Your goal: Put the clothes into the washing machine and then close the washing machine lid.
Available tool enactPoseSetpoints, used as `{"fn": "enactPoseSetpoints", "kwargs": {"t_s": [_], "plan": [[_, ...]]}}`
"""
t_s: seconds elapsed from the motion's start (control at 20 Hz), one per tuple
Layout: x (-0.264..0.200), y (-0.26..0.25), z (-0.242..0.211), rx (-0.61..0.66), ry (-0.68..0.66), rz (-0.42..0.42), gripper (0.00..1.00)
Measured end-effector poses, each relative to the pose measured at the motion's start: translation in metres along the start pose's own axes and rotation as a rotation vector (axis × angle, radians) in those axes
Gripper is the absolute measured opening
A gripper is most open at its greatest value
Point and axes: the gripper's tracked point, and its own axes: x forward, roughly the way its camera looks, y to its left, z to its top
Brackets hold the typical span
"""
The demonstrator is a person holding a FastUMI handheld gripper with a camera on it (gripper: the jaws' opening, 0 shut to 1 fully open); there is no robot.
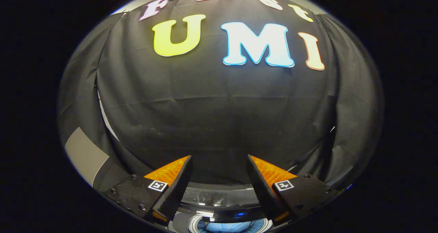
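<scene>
Hovering over the washer (219, 200), I've got the gripper (219, 163) spread wide with nothing held, fingers pointing at the black cloth wall (219, 116). Below them the drum mouth (227, 225) shows something pale blue inside (clothes, probably). Lid position: can't tell.

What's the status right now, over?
Gripper open, holding nothing, fingers aimed at the black cloth wall. Round washing machine opening below the fingers, lid not closed, something pale blue inside. Nothing in the way.
</scene>
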Motion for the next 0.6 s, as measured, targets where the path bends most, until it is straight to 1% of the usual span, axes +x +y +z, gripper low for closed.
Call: {"fn": "enactPoseSetpoints", "kwargs": {"t_s": [0.2,0.3,0.5,0.6], "plan": [[-0.001,-0.001,0.001,-0.004,-0.052,-0.004,0.97],[-0.006,0.0,-0.006,-0.005,-0.079,-0.009,0.97],[-0.039,0.001,-0.026,-0.008,-0.11,-0.024,0.97],[-0.045,0.001,-0.03,-0.009,-0.11,-0.025,0.97]]}}
